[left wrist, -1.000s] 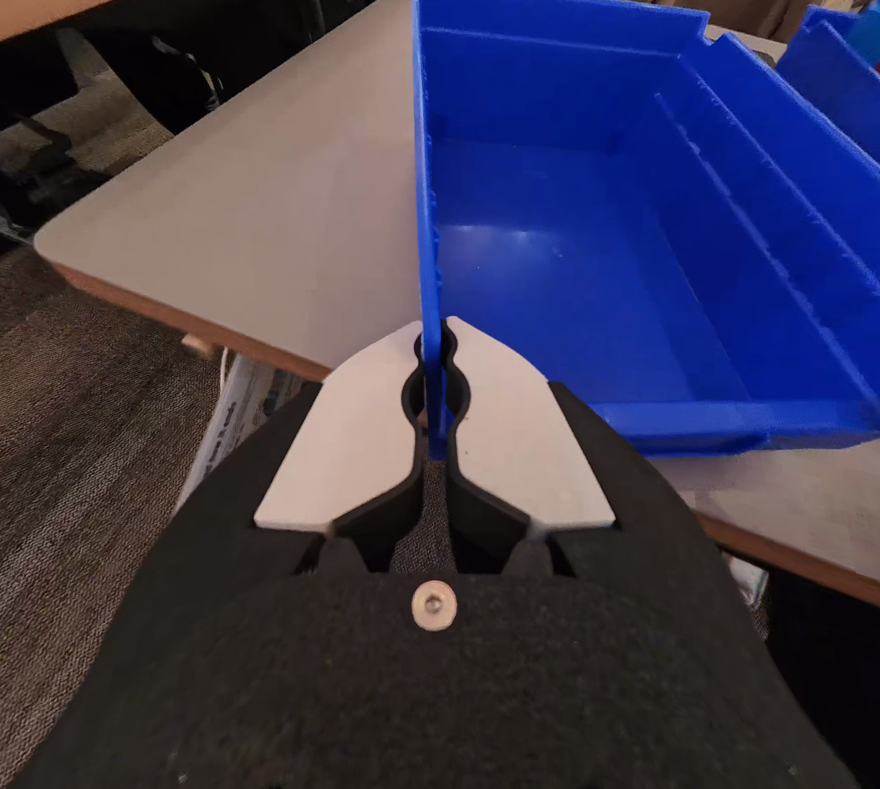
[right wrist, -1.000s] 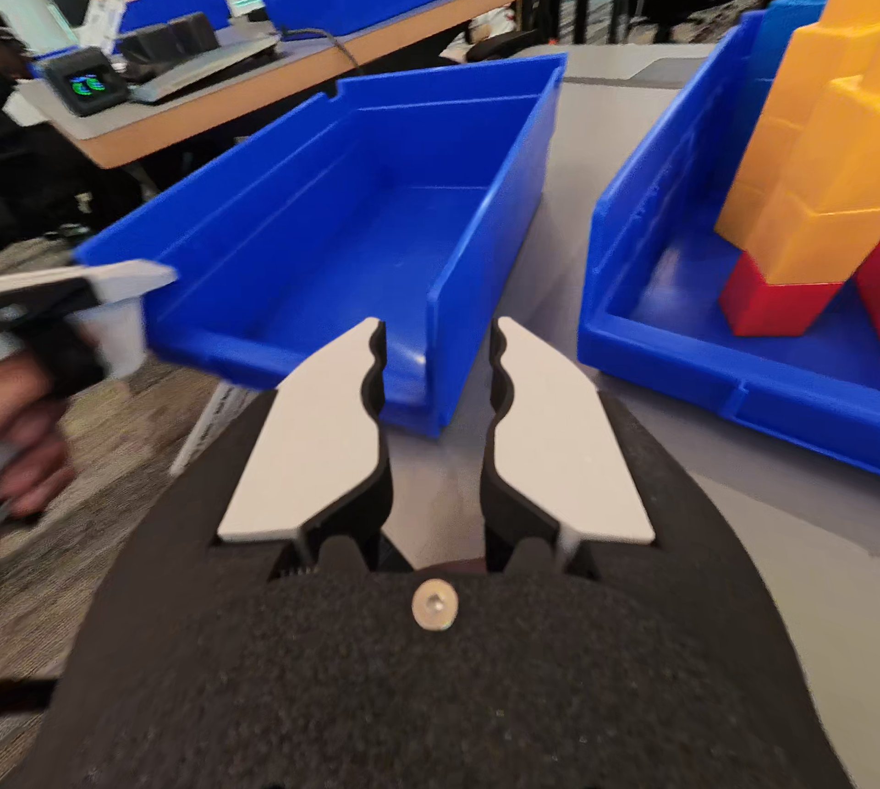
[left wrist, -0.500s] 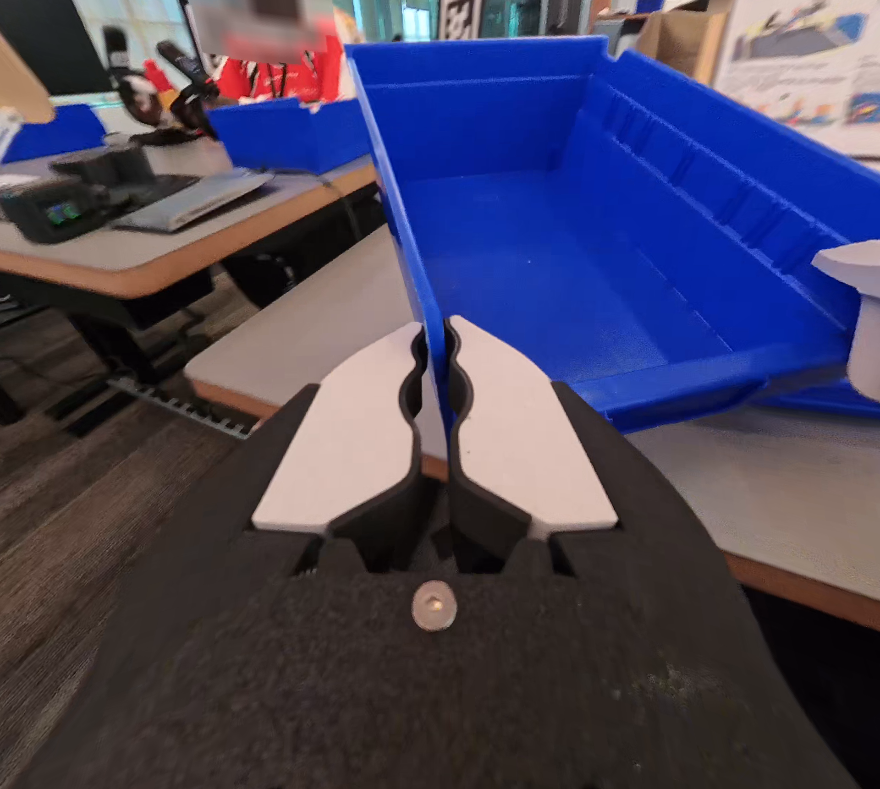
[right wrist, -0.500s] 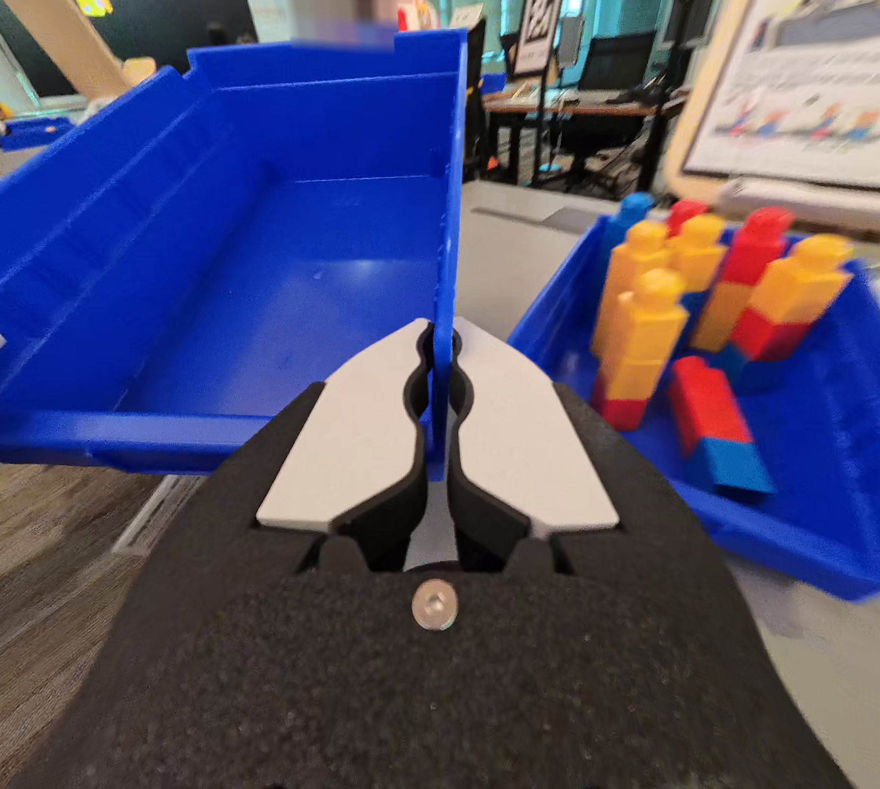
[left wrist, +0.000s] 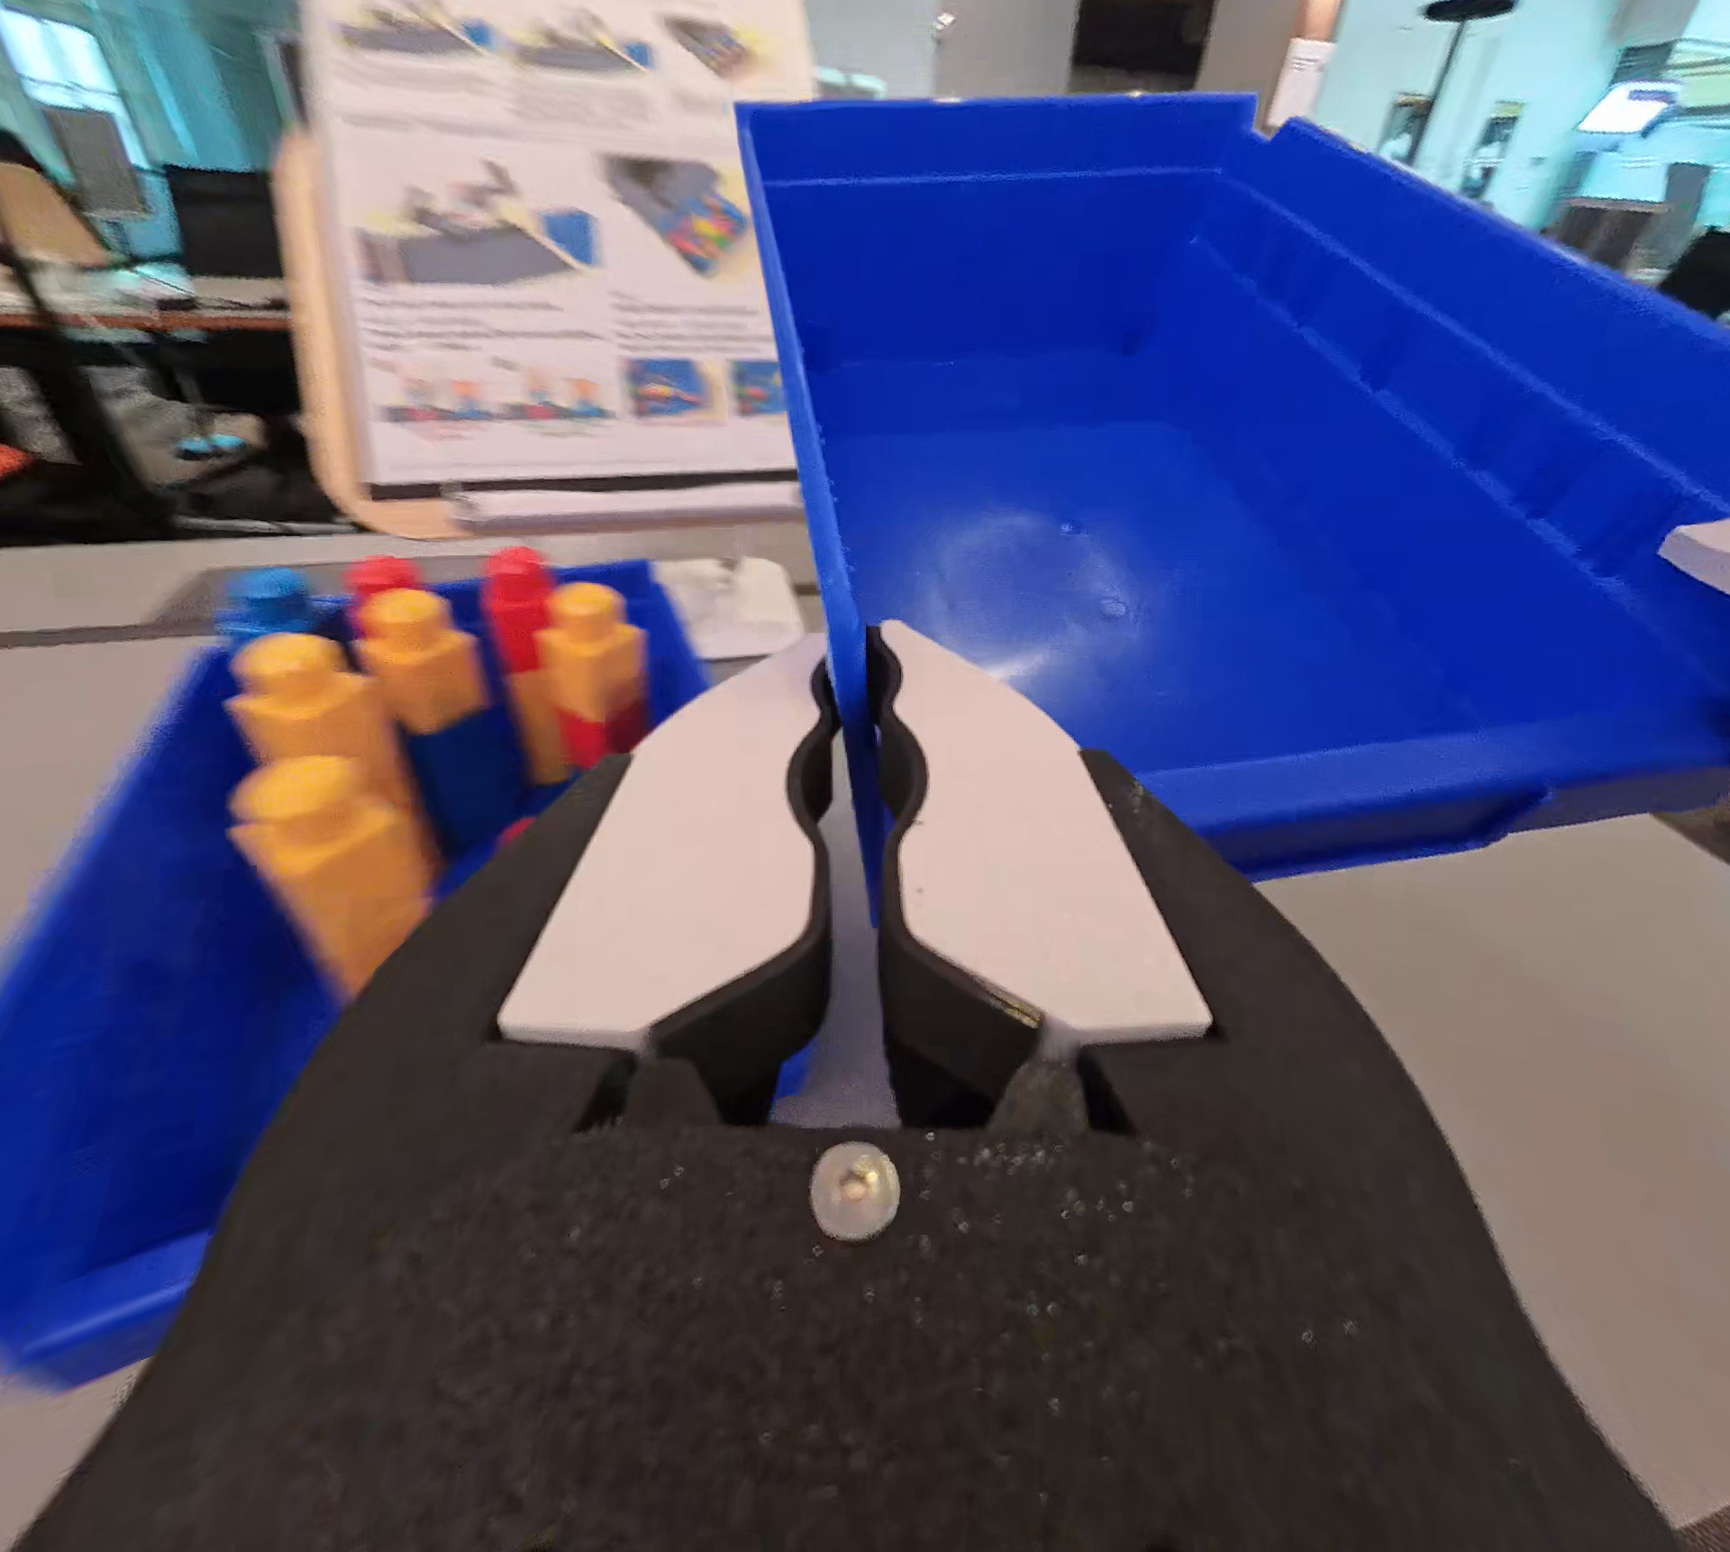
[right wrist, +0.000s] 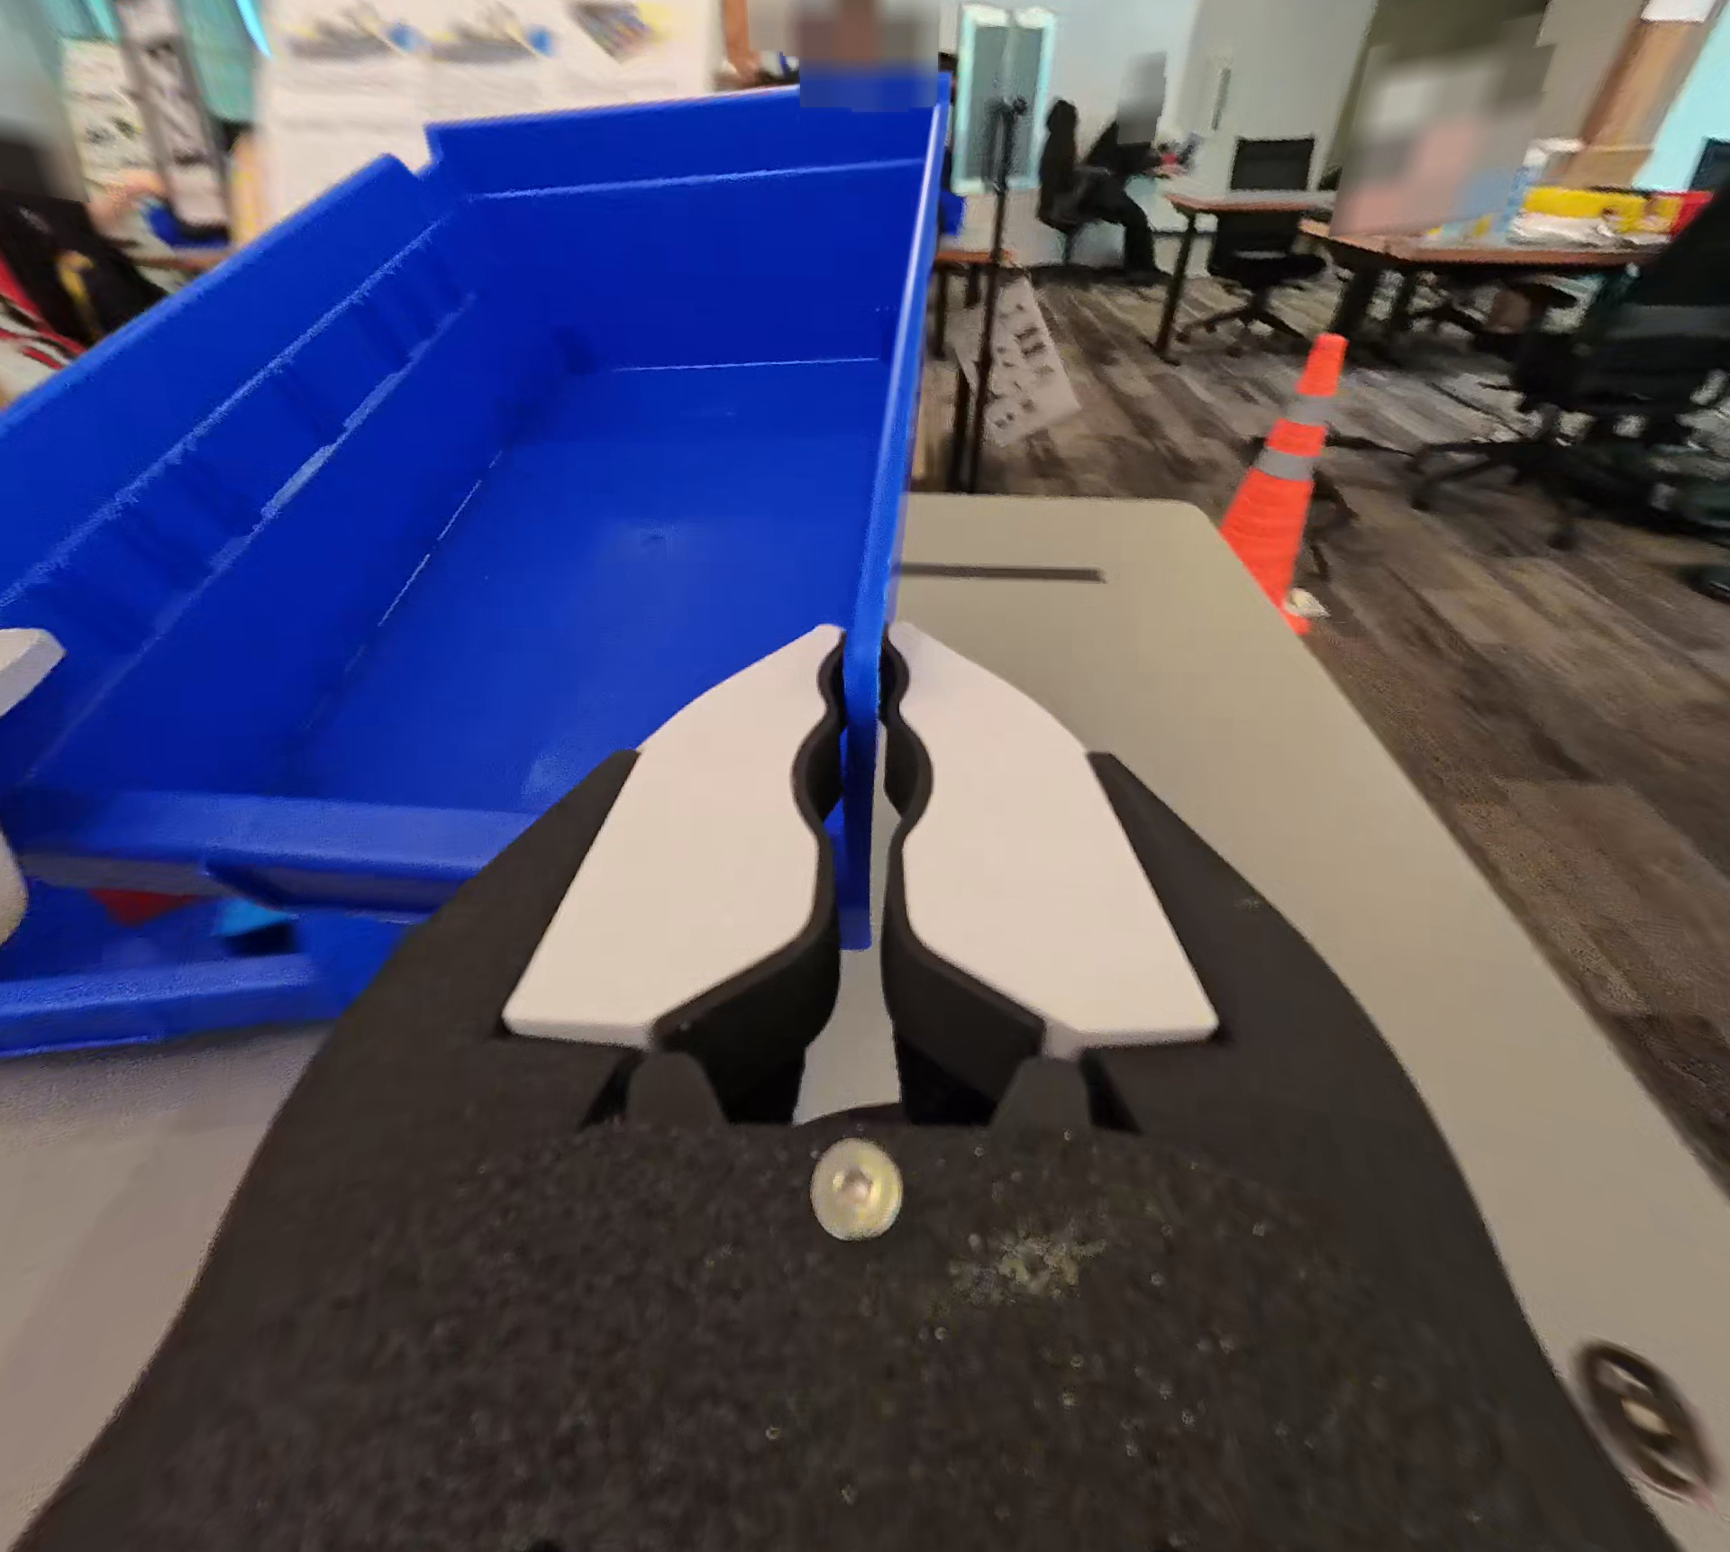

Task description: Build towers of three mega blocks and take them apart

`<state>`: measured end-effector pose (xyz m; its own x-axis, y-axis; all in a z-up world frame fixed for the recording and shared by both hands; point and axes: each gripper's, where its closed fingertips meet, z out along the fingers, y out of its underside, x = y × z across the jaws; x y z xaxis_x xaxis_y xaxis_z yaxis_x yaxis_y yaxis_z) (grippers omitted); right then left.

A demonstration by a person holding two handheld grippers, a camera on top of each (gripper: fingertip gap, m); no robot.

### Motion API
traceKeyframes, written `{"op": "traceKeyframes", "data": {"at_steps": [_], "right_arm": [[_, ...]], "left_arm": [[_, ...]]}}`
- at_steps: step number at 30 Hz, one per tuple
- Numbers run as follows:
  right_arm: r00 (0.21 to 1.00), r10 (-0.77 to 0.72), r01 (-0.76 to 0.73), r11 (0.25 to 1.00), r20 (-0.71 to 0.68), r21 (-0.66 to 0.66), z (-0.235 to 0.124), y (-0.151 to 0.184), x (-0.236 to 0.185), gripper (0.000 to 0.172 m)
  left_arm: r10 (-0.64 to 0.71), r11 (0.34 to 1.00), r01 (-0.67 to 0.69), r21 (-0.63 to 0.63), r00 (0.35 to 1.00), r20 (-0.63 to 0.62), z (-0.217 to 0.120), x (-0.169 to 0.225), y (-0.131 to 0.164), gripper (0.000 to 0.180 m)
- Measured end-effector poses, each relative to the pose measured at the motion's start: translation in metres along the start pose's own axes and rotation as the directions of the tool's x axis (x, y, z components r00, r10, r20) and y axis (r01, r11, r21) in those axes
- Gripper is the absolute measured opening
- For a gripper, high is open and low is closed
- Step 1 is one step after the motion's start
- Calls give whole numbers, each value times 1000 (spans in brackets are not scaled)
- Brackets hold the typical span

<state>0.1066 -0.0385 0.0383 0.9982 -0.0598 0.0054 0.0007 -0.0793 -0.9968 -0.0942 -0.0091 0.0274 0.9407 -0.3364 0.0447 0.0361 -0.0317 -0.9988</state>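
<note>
- the left gripper [left wrist: 850, 669] is clamped on the left side wall of the empty blue plastic storage bin [left wrist: 1217, 571], both pads pressed against the thin wall.
- the right gripper [right wrist: 866, 664] is clamped the same way on the bin's right side wall [right wrist: 903, 346], so the bin hangs between the two, clear of the grey table top [right wrist: 1170, 711].
- the towers of yellow, red and blue mega blocks [left wrist: 412, 692] stand in a second blue plastic bin [left wrist: 140, 992], low on the left of the left wrist view; the carried bin's near edge seems to overhang it in the right wrist view.
- judgement: the step in hand is carrying the empty bin, likely to set it down as a place for blocks.
- do it well by keeping both grips level and moving together, since a twist could pull the thin wall out of a pad.
- keep it high enough to pass the standing towers, then lower flat onto bare table before opening either claw.
</note>
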Motion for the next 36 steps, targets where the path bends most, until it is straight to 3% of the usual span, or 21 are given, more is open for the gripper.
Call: {"op": "traceKeyframes", "data": {"at_steps": [4,7,12,20,23,26,28,32,34,36], "right_arm": [[998,17,-24,993,-64,-120,13,43,83,4],[996,40,-56,980,-82,-193,25,79,122,4],[996,72,-86,954,-62,-286,38,121,154,4],[990,132,-143,923,-55,-357,43,163,189,3],[987,154,-160,929,-44,-333,46,163,192,3],[985,166,-175,930,-54,-324,47,162,190,6],[983,157,-180,936,-99,-302,43,157,197,37],[974,134,-164,973,-181,-162,13,109,203,48],[988,127,-135,987,-92,-83,-2,71,161,46],[994,100,-99,995,48,-29,-12,45,85,47]], "left_arm": [[-36,995,28,-94,996,-87,48,78,50,4],[-39,985,19,-174,993,-112,71,114,89,4],[-15,963,-21,-268,991,-130,86,144,130,4],[81,938,-129,-321,984,-159,83,179,161,8],[127,932,-177,-317,977,-172,82,183,162,10],[140,922,-209,-325,964,-225,80,188,165,31],[123,925,-205,-321,958,-259,72,187,162,61],[101,929,-222,-295,921,-375,30,164,135,62],[86,930,-218,-294,911,-404,2,129,117,60],[137,936,-231,-267,935,-327,-20,66,94,59]]}}
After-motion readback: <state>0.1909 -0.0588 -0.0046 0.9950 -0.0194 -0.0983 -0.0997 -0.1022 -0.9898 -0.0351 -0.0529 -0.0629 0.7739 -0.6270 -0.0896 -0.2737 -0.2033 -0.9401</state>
